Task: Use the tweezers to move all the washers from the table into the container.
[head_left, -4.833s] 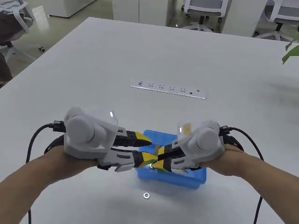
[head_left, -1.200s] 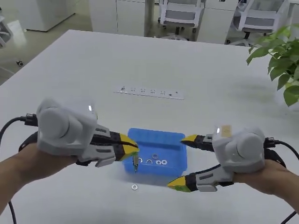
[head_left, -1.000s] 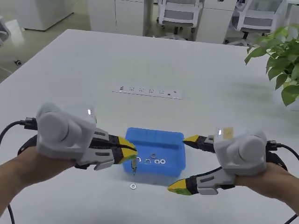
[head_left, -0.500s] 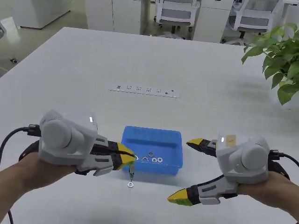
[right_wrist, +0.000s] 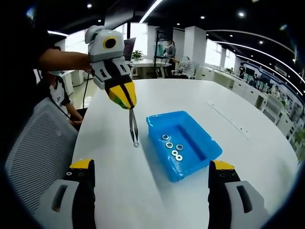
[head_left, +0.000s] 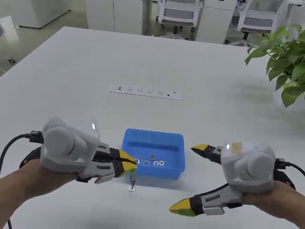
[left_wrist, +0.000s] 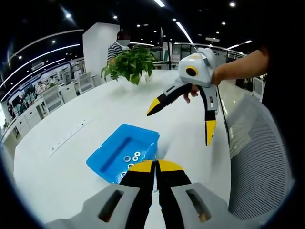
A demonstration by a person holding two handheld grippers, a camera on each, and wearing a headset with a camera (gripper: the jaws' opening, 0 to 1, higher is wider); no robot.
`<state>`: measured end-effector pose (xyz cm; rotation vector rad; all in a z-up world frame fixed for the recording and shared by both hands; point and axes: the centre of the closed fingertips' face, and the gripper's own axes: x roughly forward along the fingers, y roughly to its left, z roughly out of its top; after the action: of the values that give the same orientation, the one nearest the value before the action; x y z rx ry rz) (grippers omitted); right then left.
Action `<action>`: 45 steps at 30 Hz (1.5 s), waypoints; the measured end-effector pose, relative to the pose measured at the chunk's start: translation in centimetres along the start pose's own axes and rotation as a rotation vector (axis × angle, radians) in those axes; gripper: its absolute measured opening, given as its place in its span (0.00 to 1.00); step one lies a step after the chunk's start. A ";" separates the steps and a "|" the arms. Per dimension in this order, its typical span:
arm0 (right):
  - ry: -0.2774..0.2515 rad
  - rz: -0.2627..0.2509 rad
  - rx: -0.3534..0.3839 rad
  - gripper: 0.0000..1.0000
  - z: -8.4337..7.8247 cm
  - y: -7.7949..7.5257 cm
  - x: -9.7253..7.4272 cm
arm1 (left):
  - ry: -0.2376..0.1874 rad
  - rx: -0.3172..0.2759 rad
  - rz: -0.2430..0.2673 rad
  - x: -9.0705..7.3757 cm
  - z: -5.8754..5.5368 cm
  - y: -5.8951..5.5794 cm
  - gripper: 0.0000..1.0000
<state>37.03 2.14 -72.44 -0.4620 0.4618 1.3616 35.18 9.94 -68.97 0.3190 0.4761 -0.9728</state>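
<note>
A single washer [head_left: 131,189] lies on the white table just in front of the blue container [head_left: 155,140]. My left gripper [head_left: 131,164] is shut on the tweezers [head_left: 132,177], which point down with their tips at that washer. Several washers [head_left: 152,160] lie inside the container. In the right gripper view the tweezers [right_wrist: 133,125] hang from the left gripper [right_wrist: 127,104] and meet the washer [right_wrist: 136,143] beside the container [right_wrist: 200,162]. My right gripper [head_left: 187,179] is open with nothing between its jaws, right of the container. In the left gripper view the container [left_wrist: 116,152] sits beyond my shut jaws.
A white power strip [head_left: 145,91] lies flat on the table beyond the container. A green plant [head_left: 286,62] stands at the far right. Office chairs [head_left: 176,12] line the far edge. The table edge is close to me.
My left gripper has lowered the tweezers from the container's front edge to the washer on the table. My right gripper has drawn back, still open. Earlier both grippers met over the container.
</note>
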 end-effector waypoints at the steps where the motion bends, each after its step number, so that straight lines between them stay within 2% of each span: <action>1: -0.001 0.000 -0.001 1.00 0.0 0.0 0.0 | 0.001 0.001 0.000 0.0 0.0 0.0 0.05; 17: 0.010 0.017 -0.001 0.99 -0.5 0.6 0.0 | 0.016 0.005 -0.013 0.6 -0.9 -0.4 0.05; 31: 0.013 0.042 -0.013 0.95 -0.4 1.0 0.4 | 0.012 0.016 -0.021 0.7 -0.9 -0.4 0.05; 41: 0.010 0.117 -0.070 0.78 0.4 2.3 1.6 | 0.017 0.026 -0.041 0.5 -0.9 -0.6 0.05; 43: 0.010 0.134 -0.104 0.73 0.5 2.6 1.8 | 0.019 0.028 -0.043 0.5 -0.9 -0.6 0.05; 45: 0.043 0.155 -0.165 0.70 0.2 2.7 2.2 | 0.020 0.030 -0.045 0.6 -0.9 -0.6 0.05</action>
<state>34.65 4.44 -73.63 -0.6017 0.4292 1.5489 34.67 9.65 -70.10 0.3466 0.4888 -1.0222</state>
